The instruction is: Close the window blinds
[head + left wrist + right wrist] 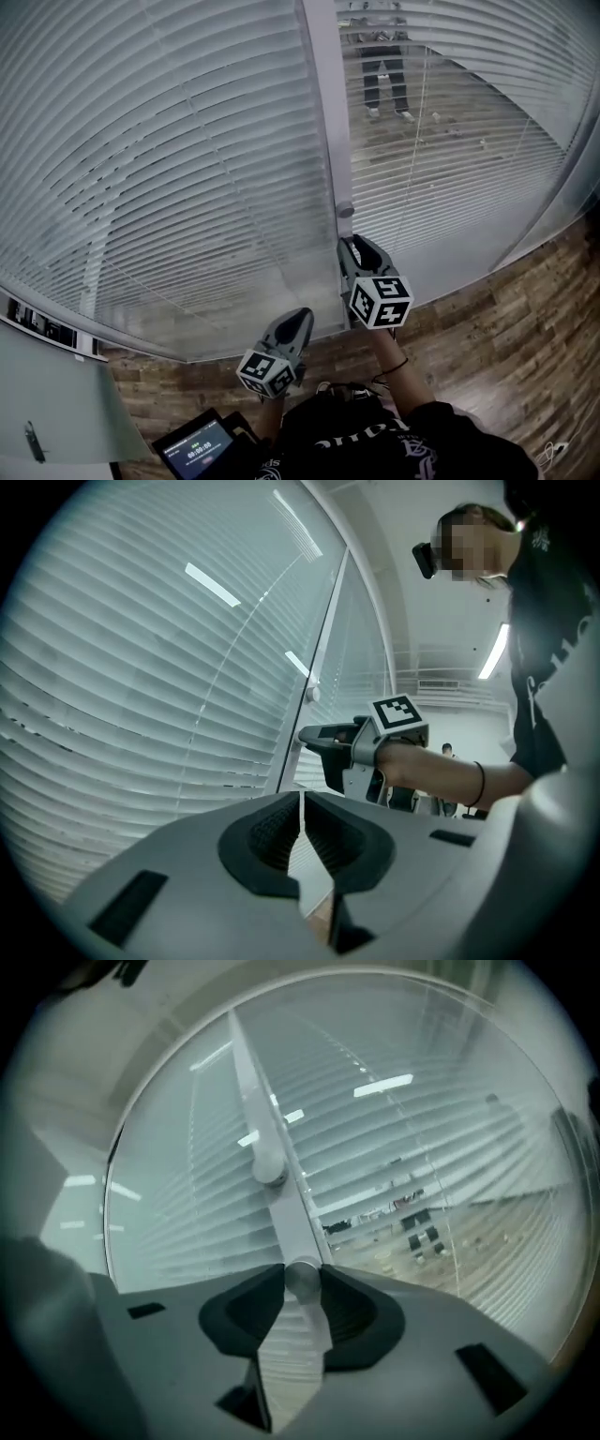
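Note:
Two slatted window blinds hang ahead: the left blind (169,169) has its slats turned nearly flat against the glass, while the right blind (450,141) is see-through between its slats. A grey mullion (323,94) divides them. My right gripper (352,242) is raised at the foot of the mullion, shut on a thin clear blind wand (302,1279) whose round end sits between the pads. A second knob (269,1168) hangs just above it. Lower and to the left, my left gripper (302,317) is shut on nothing (301,803).
Through the right blind a person (384,75) stands beyond the glass. Wood-plank floor (506,300) runs under the window. A white desk (47,394) is at the lower left, and a dark tablet (195,448) with a lit screen is near my body.

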A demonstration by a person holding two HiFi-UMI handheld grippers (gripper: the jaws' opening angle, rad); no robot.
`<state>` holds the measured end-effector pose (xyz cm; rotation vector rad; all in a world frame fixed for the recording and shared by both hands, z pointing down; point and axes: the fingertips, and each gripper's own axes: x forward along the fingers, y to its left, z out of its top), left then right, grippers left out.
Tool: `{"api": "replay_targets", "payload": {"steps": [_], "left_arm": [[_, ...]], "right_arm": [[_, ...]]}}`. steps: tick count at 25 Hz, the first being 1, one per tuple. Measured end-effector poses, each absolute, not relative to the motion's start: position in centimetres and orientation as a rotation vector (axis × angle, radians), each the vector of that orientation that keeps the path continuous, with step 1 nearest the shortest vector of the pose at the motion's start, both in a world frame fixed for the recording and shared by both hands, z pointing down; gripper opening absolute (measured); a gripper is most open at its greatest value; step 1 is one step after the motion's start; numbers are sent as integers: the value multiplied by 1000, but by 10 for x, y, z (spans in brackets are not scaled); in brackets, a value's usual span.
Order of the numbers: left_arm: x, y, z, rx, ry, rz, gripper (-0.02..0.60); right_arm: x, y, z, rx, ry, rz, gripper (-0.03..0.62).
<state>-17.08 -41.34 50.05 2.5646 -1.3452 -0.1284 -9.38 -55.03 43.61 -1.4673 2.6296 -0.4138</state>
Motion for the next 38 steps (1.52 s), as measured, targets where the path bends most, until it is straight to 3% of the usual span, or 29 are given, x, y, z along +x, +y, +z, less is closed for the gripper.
{"api": "replay_targets", "payload": {"steps": [5,8,10,15,17,19,22,27,29,32,36,38], "left_arm": [[-176,-415,505,2541,-1365,-127,5],[-174,-417,507,2536,-1362,-135,5],[-171,-418,505,2543,-1347,-137,5],[-167,-419,507,2558,-1318,-131,5],[-166,-418,507,2560,-1316,-129,5],[-168,-418,508,2557,-1322,-127,5],[-174,-418,509,2547,-1334,-129,5],[-180,-418,508,2540,-1347,-132,5],[-182,-418,508,2541,-1344,-131,5],[-178,-418,508,2550,-1328,-132,5],[-175,-415,507,2560,-1317,-133,5],[-180,-411,507,2562,-1316,-134,5]], "right_arm": [[-104,-542,435,-1871,2980,958,133],[-105,-539,439,-1855,2930,1281,133],[-104,-540,437,-1828,2917,1052,133],[-96,-548,436,-1459,2695,-328,133],[-89,-551,435,-1316,2517,-648,133],[-87,-553,436,-1309,2493,-686,133],[-91,-552,437,-1462,2663,-409,133],[-108,-543,436,-1904,3007,1043,133],[-113,-542,436,-1916,2979,1214,133],[-110,-543,436,-1871,2972,907,133],[-99,-546,437,-1591,2789,-160,137],[-97,-544,436,-1451,2620,-499,136]]}}
